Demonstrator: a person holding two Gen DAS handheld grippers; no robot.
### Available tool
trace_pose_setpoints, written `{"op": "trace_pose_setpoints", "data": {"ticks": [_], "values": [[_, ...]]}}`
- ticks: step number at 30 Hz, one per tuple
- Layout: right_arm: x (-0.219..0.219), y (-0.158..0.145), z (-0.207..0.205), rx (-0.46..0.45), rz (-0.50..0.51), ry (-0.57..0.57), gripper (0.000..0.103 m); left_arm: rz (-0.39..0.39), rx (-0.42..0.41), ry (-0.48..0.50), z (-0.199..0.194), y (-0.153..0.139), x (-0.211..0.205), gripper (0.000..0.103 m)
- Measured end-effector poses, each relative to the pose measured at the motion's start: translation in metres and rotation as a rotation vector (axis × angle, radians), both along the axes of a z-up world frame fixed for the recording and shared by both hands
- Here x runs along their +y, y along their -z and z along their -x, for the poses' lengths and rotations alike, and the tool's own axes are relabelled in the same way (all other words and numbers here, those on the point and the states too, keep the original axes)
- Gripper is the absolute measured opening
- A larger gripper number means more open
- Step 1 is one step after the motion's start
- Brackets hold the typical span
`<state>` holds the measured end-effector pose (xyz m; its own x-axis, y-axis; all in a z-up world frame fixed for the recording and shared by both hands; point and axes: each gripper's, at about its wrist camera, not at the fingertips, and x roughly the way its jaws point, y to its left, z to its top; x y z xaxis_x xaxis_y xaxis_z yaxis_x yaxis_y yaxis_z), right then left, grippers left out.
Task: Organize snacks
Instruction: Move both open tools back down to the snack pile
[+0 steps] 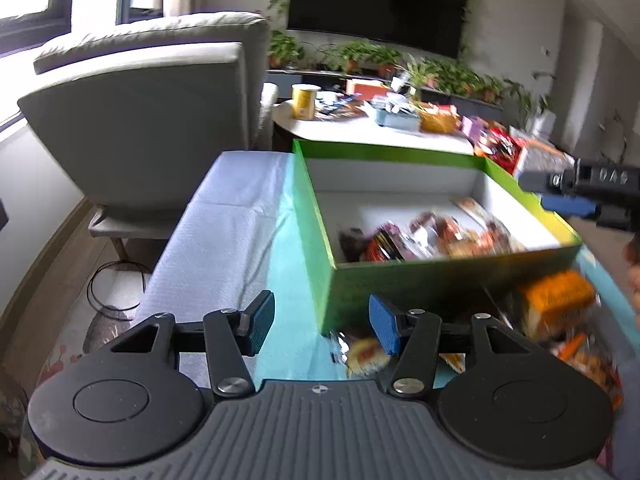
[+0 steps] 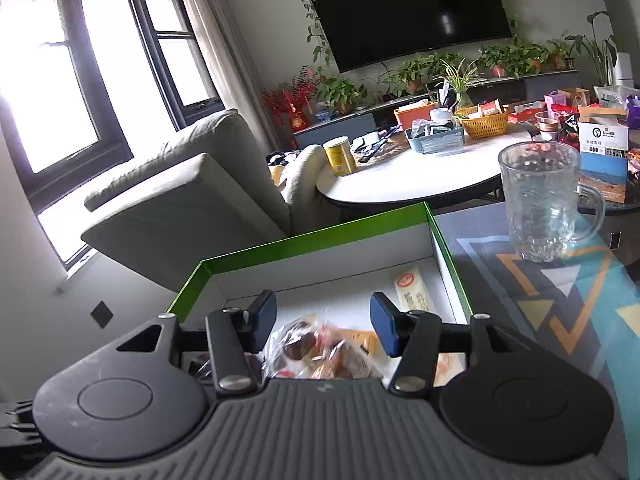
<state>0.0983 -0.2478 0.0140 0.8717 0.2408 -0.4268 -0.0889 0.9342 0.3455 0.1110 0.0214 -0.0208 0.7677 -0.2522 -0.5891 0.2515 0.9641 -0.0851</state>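
Green cardboard box (image 2: 304,236) matt with white inside, crinkly glossy plastic snack packets (image 1: 424,240), clear textured glass mug (image 2: 540,204), smooth patterned bench (image 2: 520,280).

Daylight enters through the windows (image 2: 60,80), blown out to white glare. Room interior moderately bright, shadows soft. Left wrist view: snack packets (image 1: 420,236) smeared by motion blur. Right wrist view sharper. Fisheye bending and dark vignetting at corners.
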Motion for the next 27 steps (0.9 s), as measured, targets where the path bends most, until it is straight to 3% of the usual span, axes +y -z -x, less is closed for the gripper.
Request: {"op": "trace_pose_setpoints", "data": {"ticks": [4,12,22,27], "values": [[0.0,-0.003,0.018,0.006,-0.002,-0.048,0.053,-0.037,0.024,0.083,-0.005,0.011,-0.01,0.05],[0.022,-0.001,0.055,0.012,0.057,-0.185,0.053,-0.027,0.058,0.026,-0.019,0.027,-0.018,0.05],[0.035,0.017,0.057,0.082,0.06,-0.234,0.053,-0.034,0.093,0.057,0.013,0.019,-0.011,0.05],[0.034,0.021,0.062,0.102,0.063,-0.235,0.053,-0.017,0.071,0.058,0.037,0.006,-0.003,0.05]]}}
